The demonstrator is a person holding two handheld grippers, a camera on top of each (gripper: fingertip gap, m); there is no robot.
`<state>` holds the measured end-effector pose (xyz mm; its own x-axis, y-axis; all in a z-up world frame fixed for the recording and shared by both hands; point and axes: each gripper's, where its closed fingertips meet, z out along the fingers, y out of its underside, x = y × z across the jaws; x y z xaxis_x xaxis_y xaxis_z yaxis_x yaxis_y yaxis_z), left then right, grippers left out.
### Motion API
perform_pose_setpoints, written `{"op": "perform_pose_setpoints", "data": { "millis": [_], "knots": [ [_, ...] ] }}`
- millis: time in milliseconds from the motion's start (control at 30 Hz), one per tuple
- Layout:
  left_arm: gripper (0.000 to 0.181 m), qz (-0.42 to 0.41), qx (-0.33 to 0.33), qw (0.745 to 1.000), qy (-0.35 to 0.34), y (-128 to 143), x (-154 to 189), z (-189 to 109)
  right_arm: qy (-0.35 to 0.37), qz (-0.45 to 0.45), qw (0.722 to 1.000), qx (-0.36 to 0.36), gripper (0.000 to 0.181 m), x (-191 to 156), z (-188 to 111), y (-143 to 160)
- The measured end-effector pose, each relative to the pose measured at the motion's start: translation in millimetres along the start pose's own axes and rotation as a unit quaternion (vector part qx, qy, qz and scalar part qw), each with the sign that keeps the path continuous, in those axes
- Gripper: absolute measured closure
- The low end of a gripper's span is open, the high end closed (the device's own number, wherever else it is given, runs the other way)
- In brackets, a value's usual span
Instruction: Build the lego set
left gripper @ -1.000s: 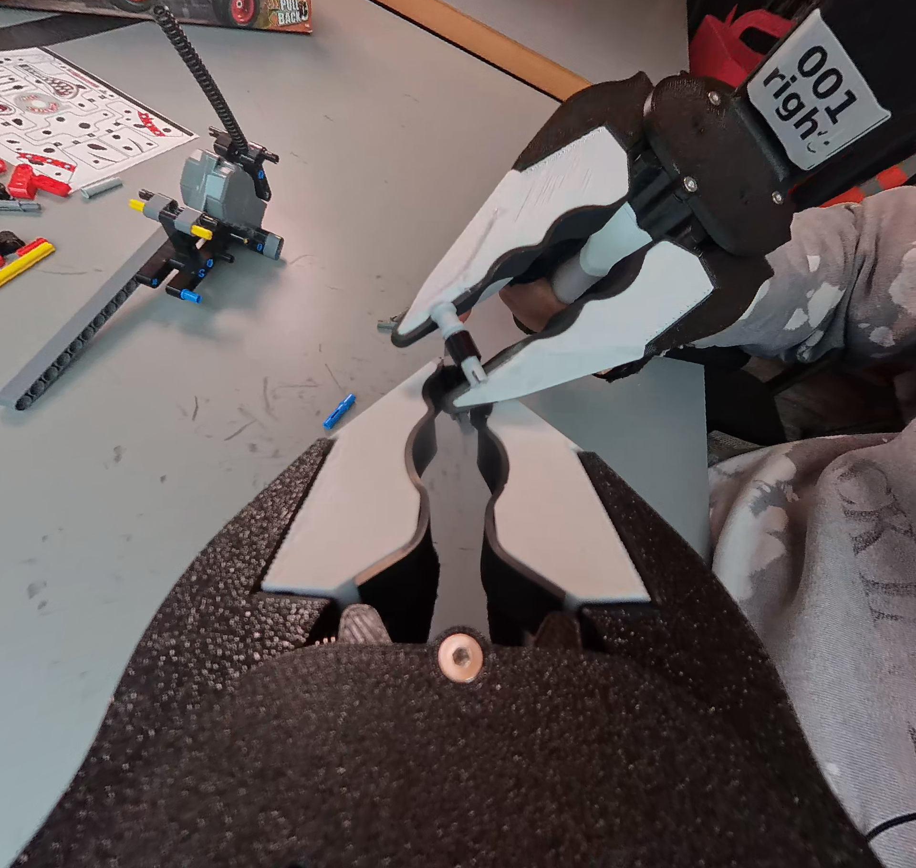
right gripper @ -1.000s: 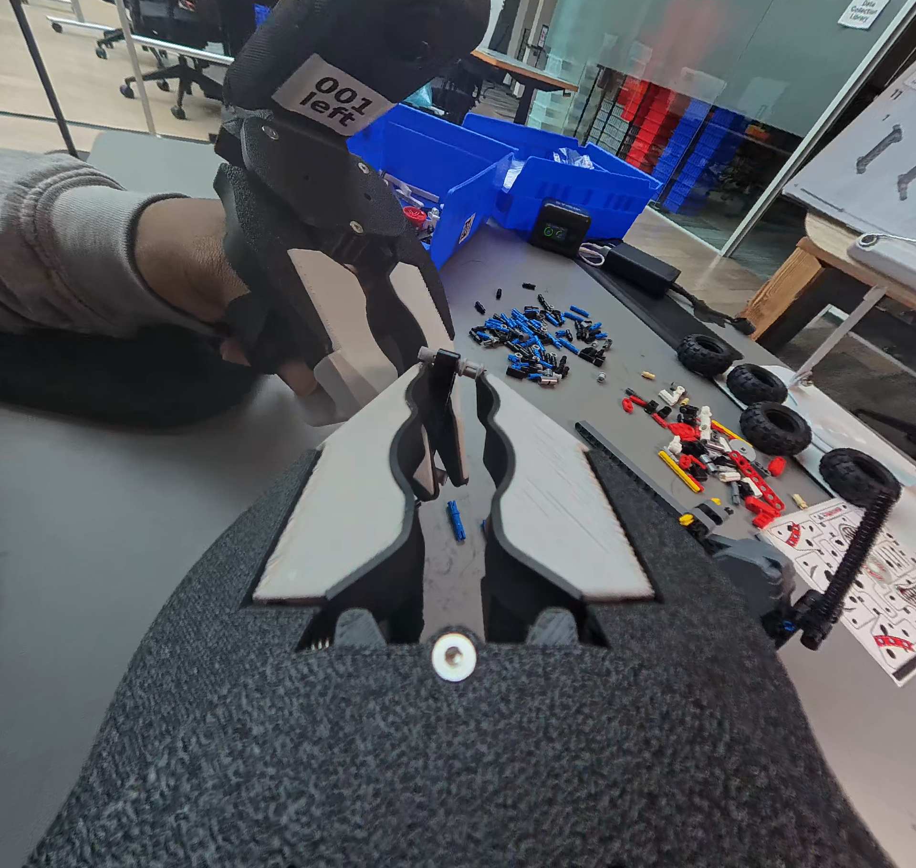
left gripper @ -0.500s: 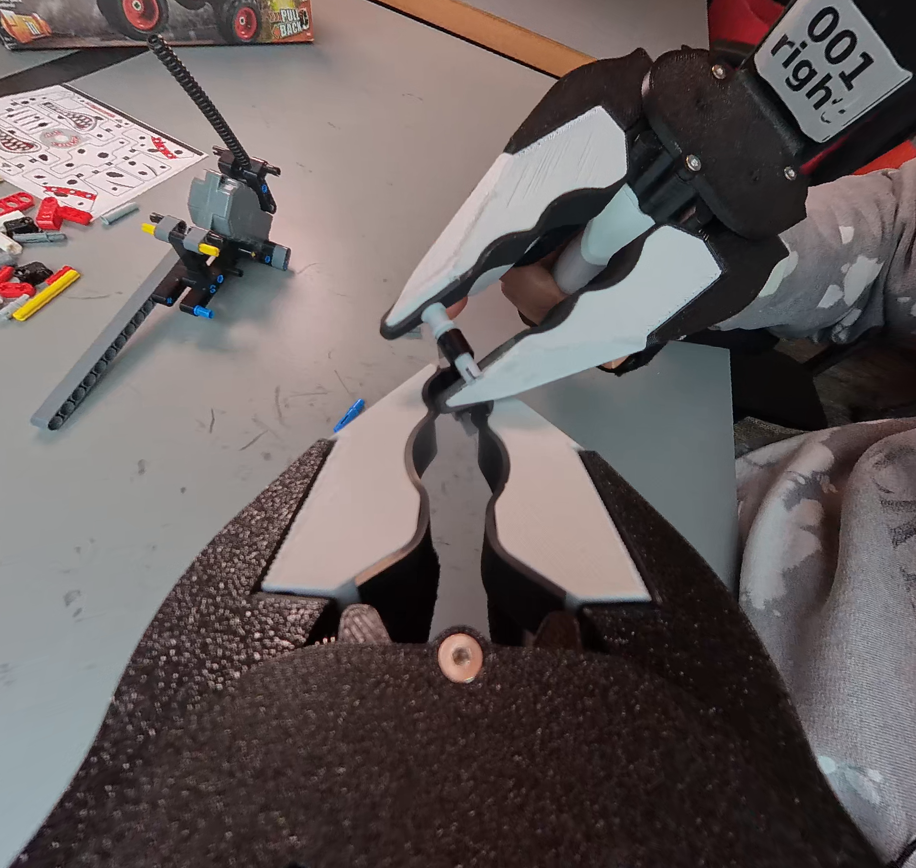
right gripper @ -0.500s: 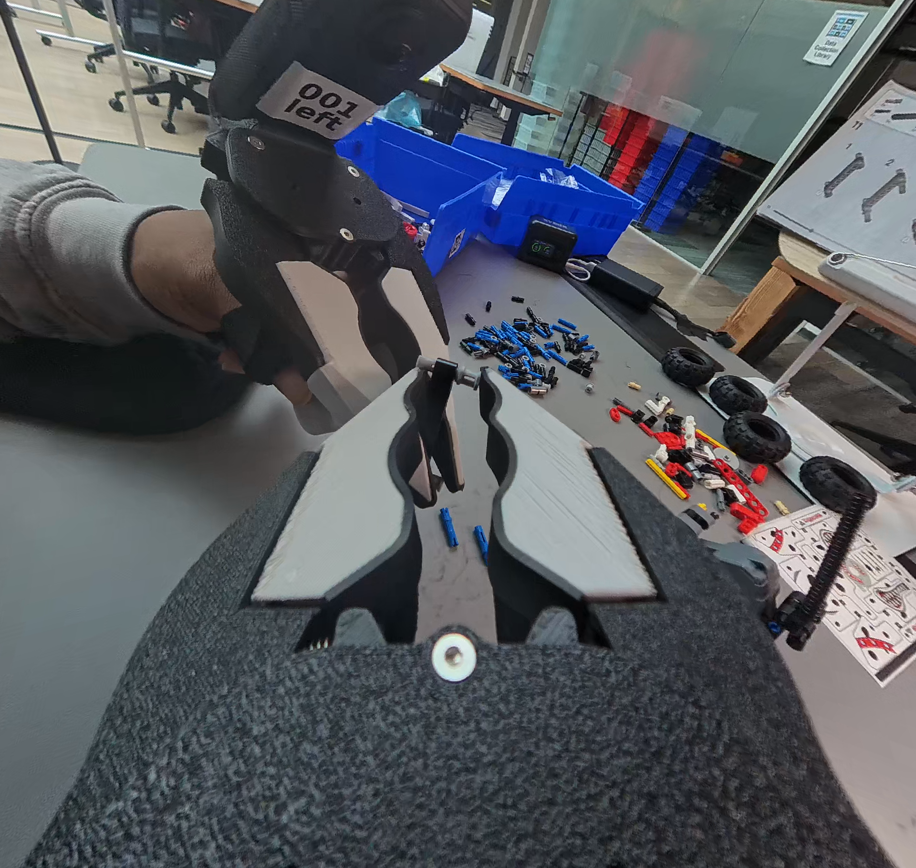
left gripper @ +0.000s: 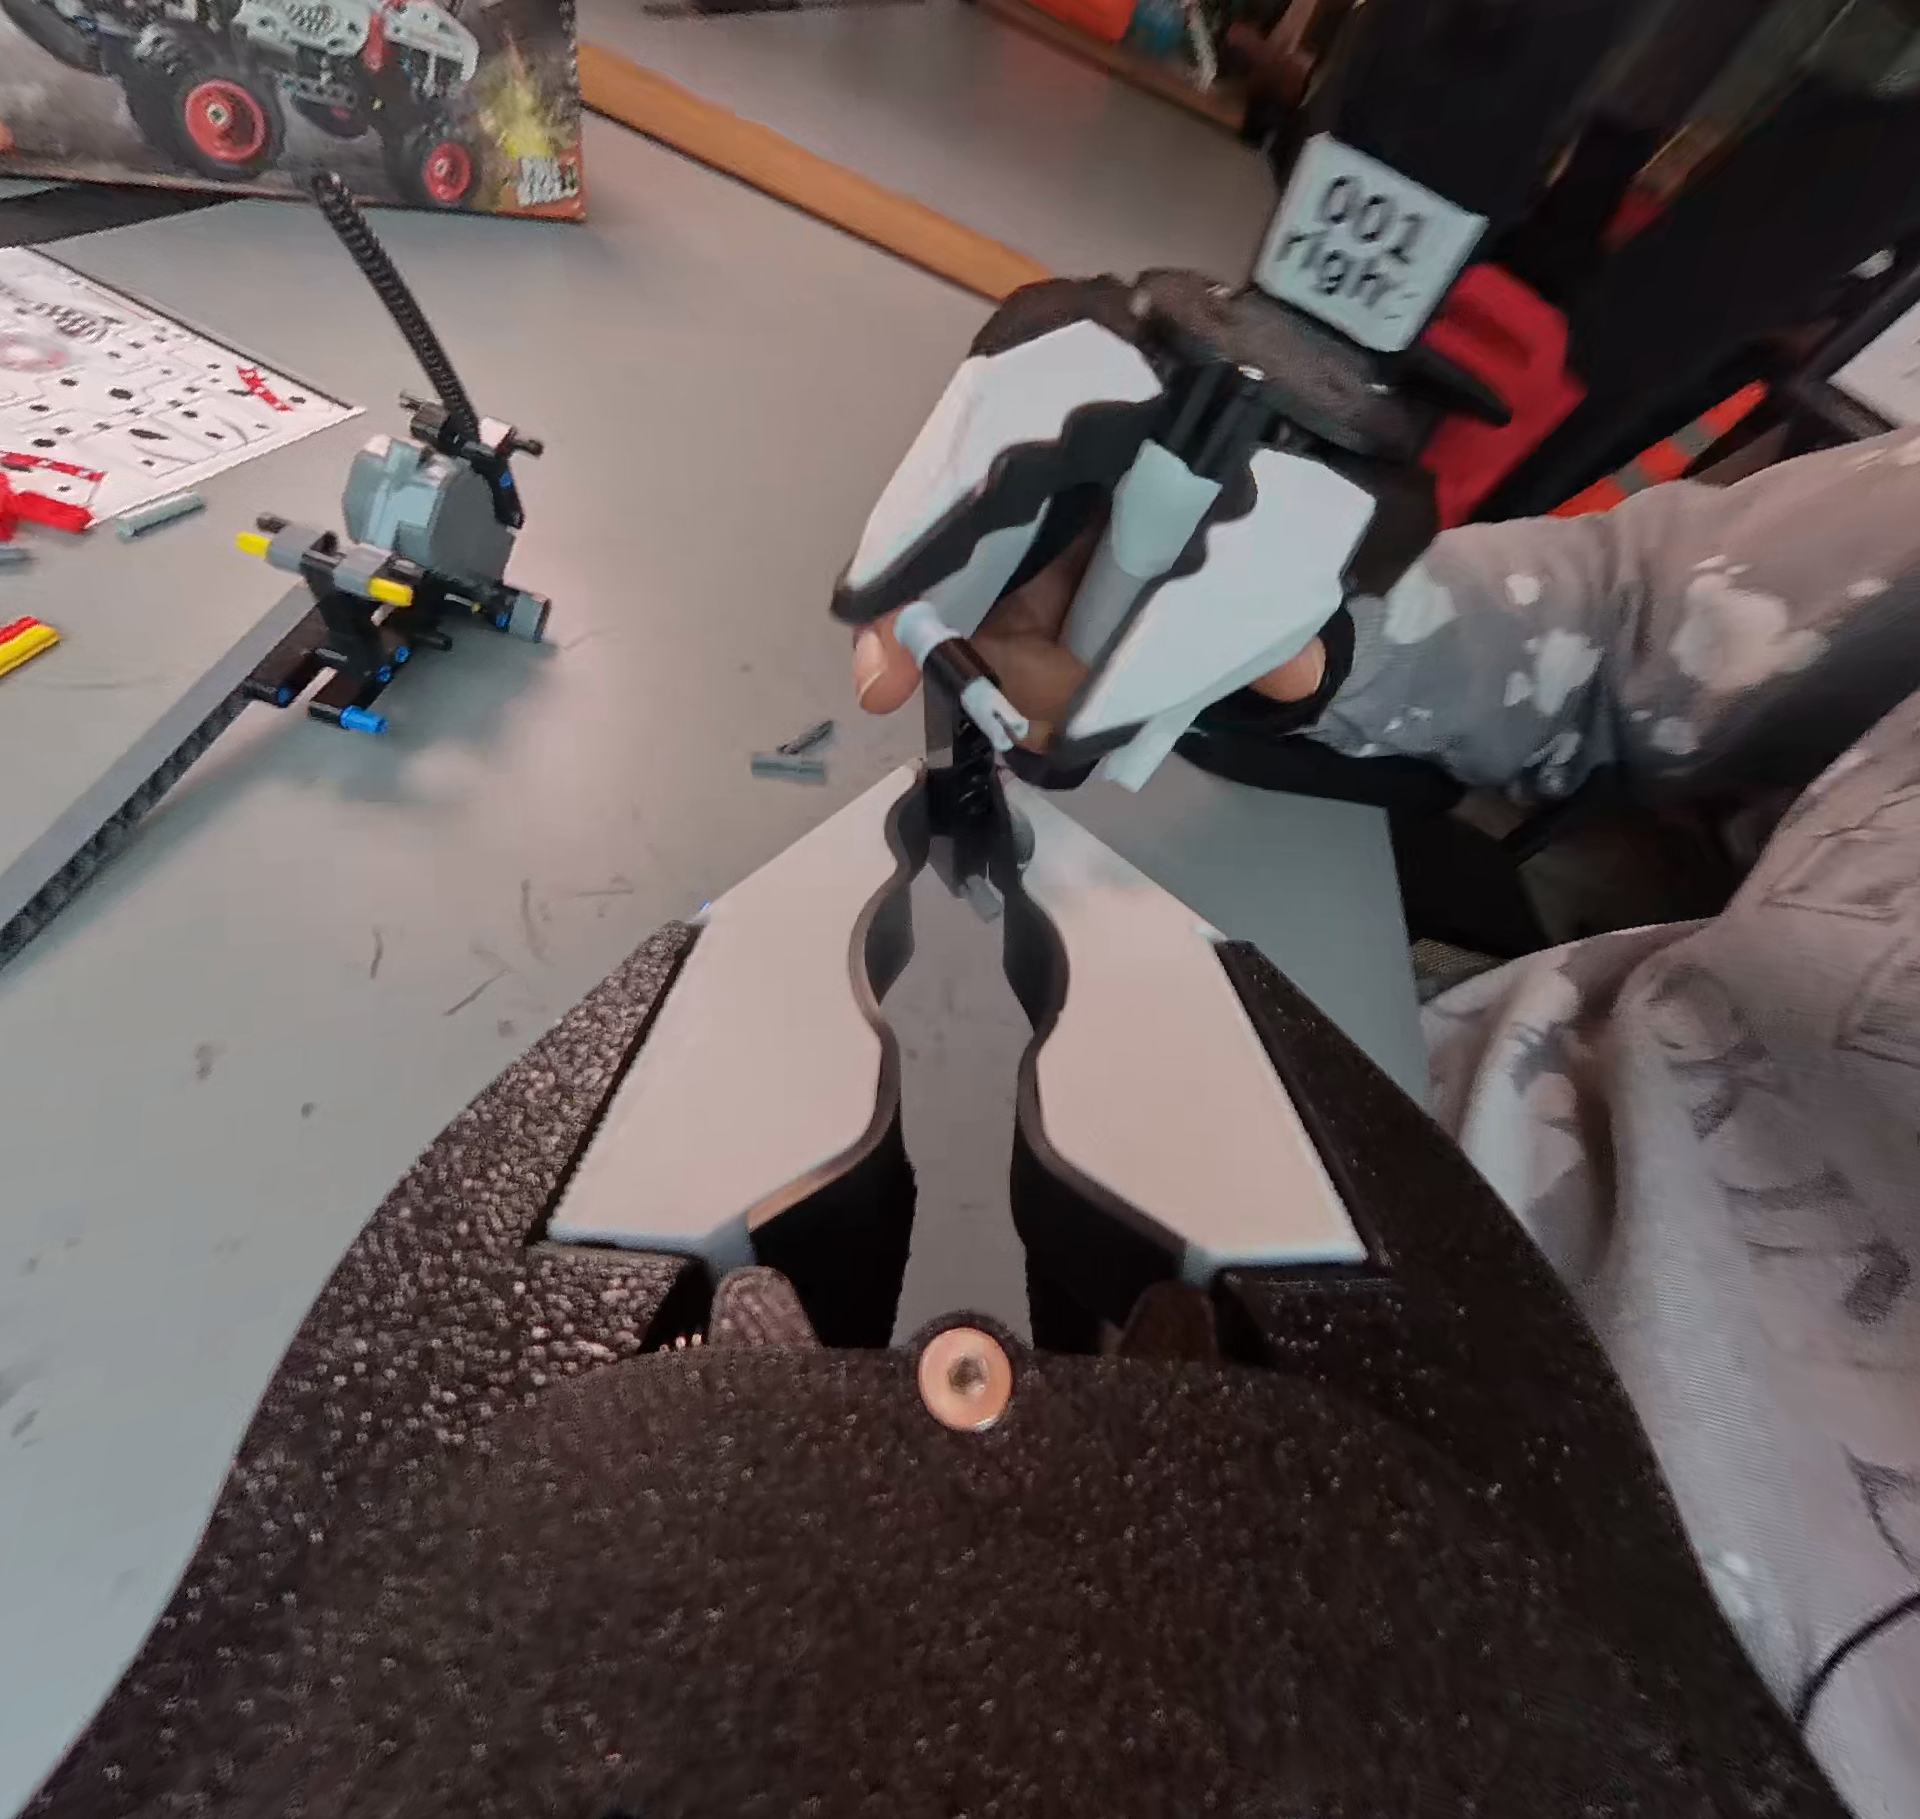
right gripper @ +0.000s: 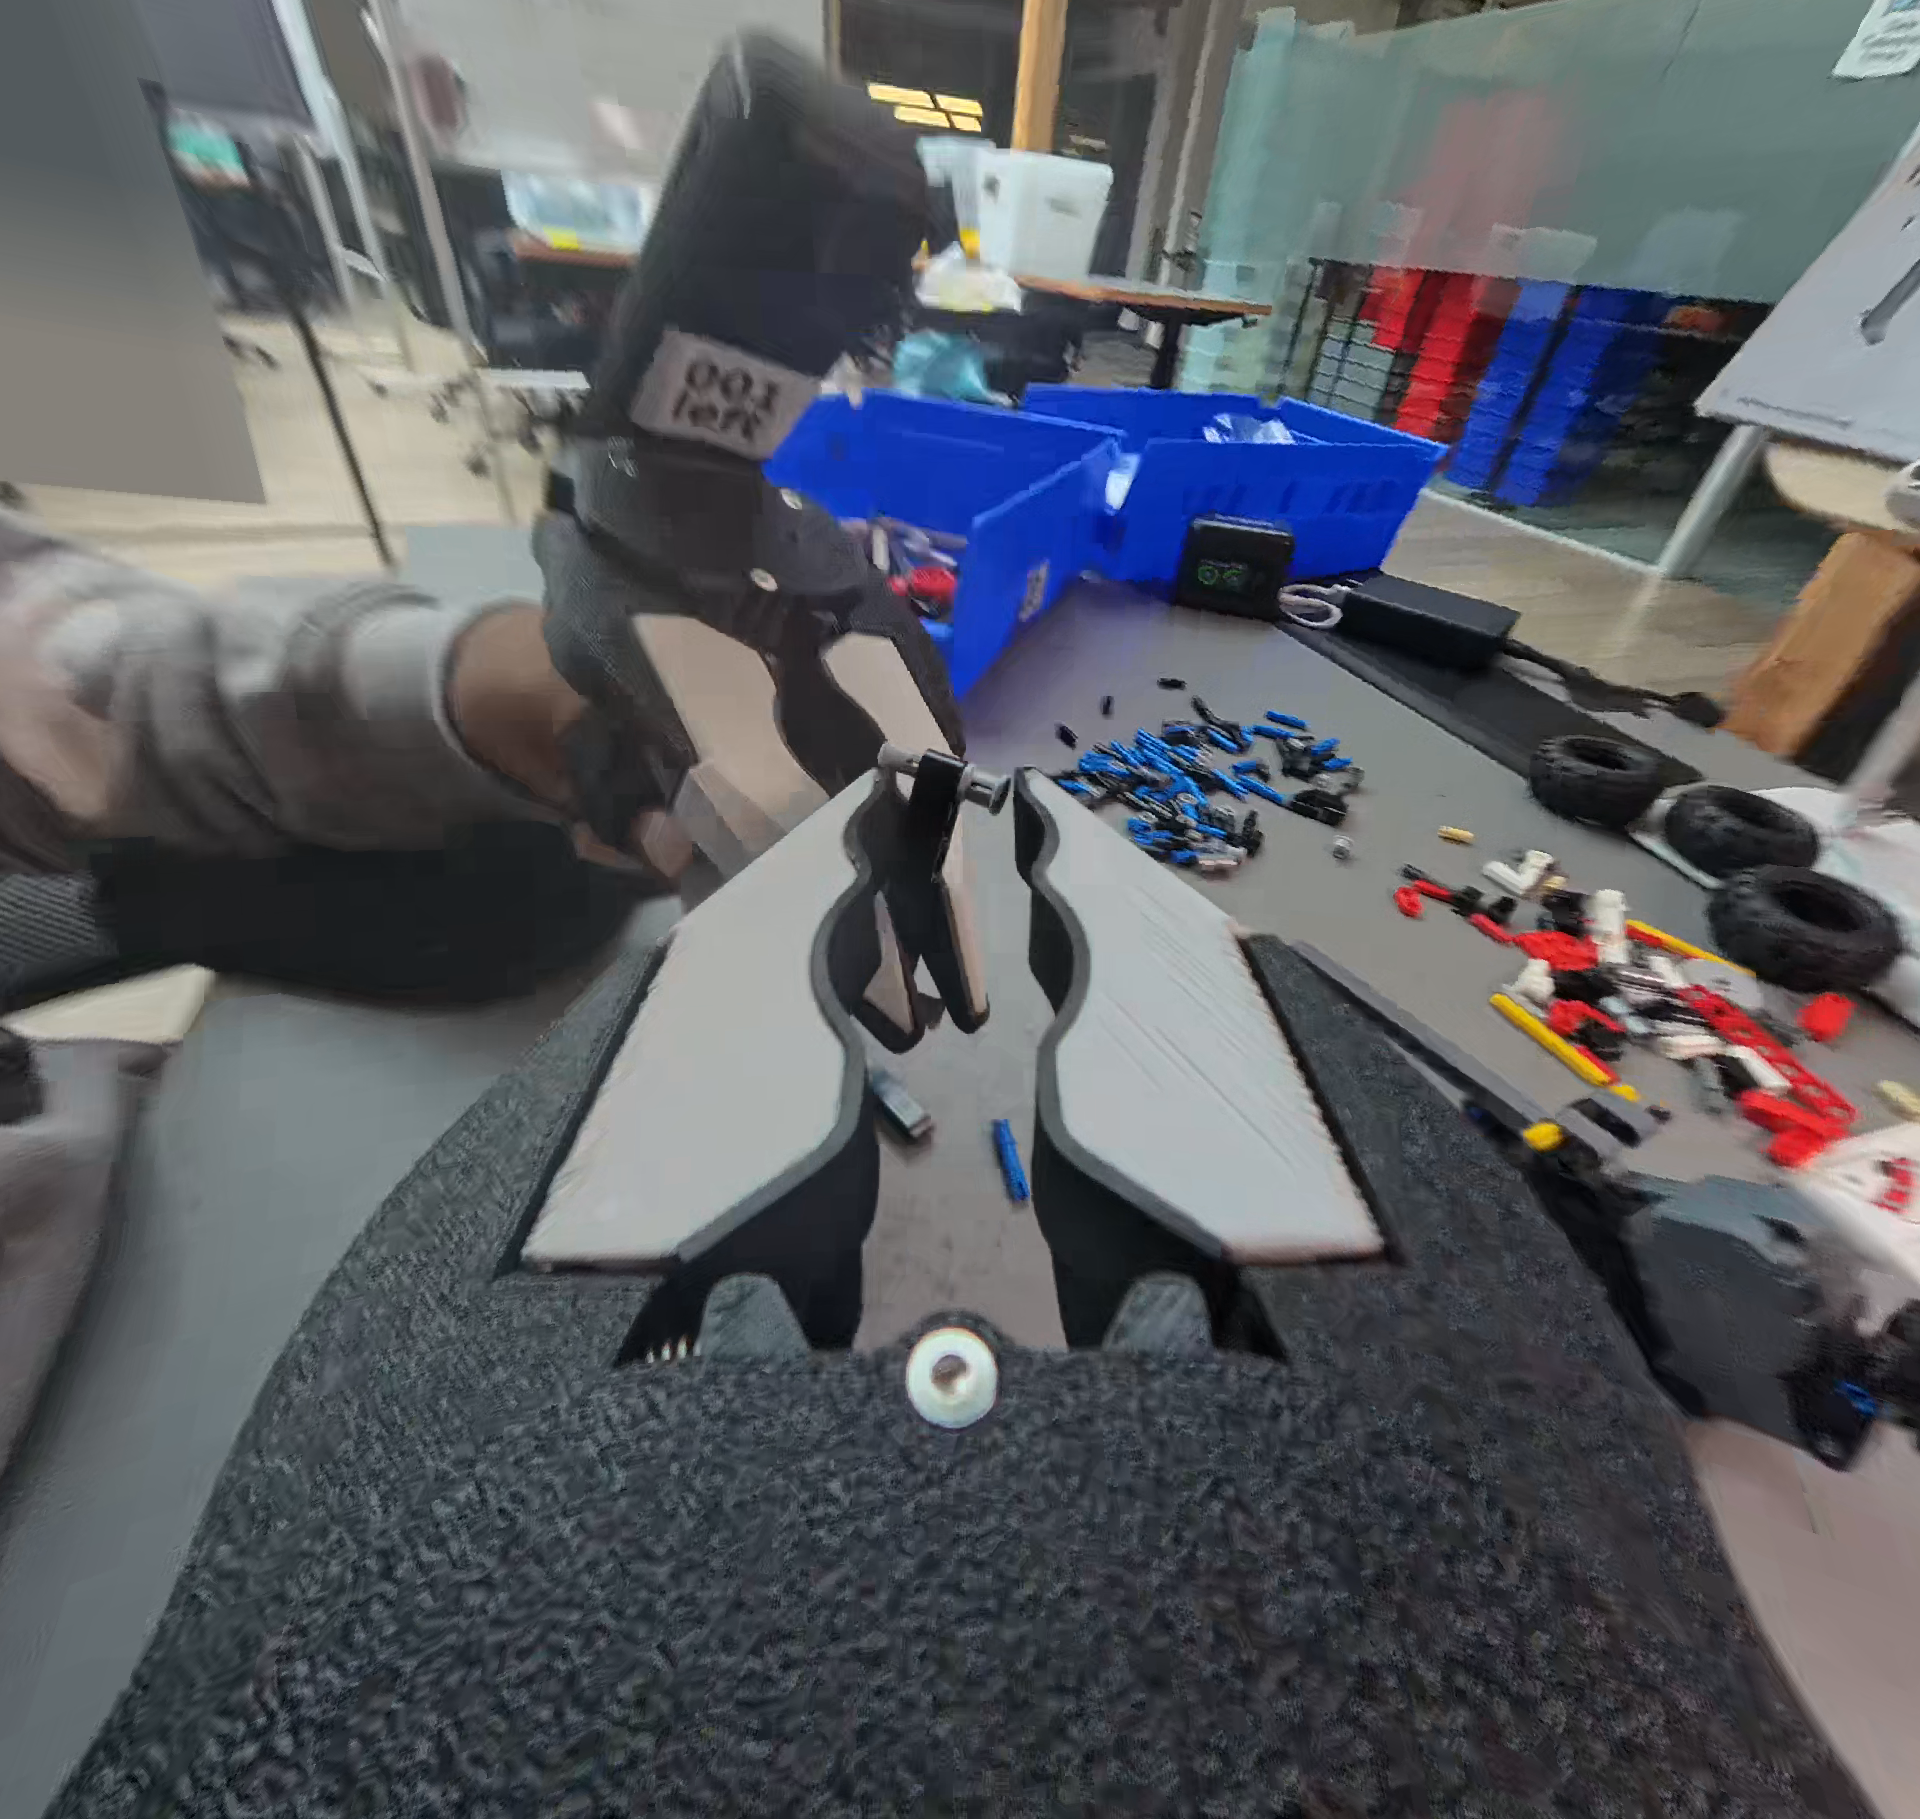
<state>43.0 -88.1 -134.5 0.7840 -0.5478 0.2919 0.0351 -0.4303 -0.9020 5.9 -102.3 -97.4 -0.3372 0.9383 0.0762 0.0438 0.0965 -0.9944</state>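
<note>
My left gripper [left gripper: 961,801] is shut on the lower end of a small black beam [left gripper: 958,782], held upright above the grey table. A short grey axle [left gripper: 961,673] runs through the beam's upper end. My right gripper [right gripper: 948,787] straddles that axle [right gripper: 940,780]. Its jaws are slightly wider than the axle, with a small gap at the right end. It shows opposite in the left wrist view [left gripper: 971,683]. The black beam [right gripper: 932,819] stands between my right fingers. A partly built grey assembly [left gripper: 436,522] with a black toothed rod stands on the table to the left.
The set's box [left gripper: 291,55] and a sticker sheet [left gripper: 135,387] lie far left. Small grey parts [left gripper: 790,756] lie under the grippers. The right wrist view shows a blue pin pile [right gripper: 1195,782], tyres [right gripper: 1787,928], red and white parts [right gripper: 1662,1000] and blue bins [right gripper: 1143,512].
The right gripper's jaws have parted a little around the axle. Both grippers have shifted and tilted, and the black beam now stands more upright in the left gripper.
</note>
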Motion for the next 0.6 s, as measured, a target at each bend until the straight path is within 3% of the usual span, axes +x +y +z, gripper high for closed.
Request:
{"op": "perform_pose_setpoints", "data": {
  "millis": [33, 100, 167, 233, 400, 467, 600],
  "knots": [
    [0.172, -0.012, 0.023, 0.999, 0.029, -6.3, 4.6, -4.0, -0.050, 0.065, 0.996, 0.042, 0.149, -3.0, -7.8, -13.7],
    [0.172, -0.039, 0.072, 0.991, 0.109, -19.6, 19.0, -15.1, -0.170, 0.220, 0.954, 0.110, 0.151, -5.2, -29.6, -38.5],
    [0.173, -0.067, 0.111, 0.973, 0.191, -31.7, 34.4, -26.7, -0.209, 0.334, 0.908, 0.140, 0.152, 12.1, -40.0, -43.3],
    [0.173, -0.081, 0.131, 0.955, 0.253, -38.3, 46.8, -34.2, -0.227, 0.372, 0.889, 0.137, 0.153, 14.5, -40.2, -37.9],
    [0.172, -0.069, 0.105, 0.951, 0.283, -28.9, 57.4, -26.0, -0.252, 0.303, 0.918, 0.052, 0.152, -29.6, -16.8, -28.9],
    [0.171, -0.062, 0.086, 0.955, 0.276, -22.9, 58.3, -20.5, -0.255, 0.262, 0.931, 0.016, 0.170, -44.3, -11.3, -24.3],
    [0.152, -0.058, 0.074, 0.976, 0.198, -17.8, 35.0, -13.1, -0.178, 0.173, 0.969, 0.008, 0.175, -28.7, -14.2, -23.1]
  ]
}}
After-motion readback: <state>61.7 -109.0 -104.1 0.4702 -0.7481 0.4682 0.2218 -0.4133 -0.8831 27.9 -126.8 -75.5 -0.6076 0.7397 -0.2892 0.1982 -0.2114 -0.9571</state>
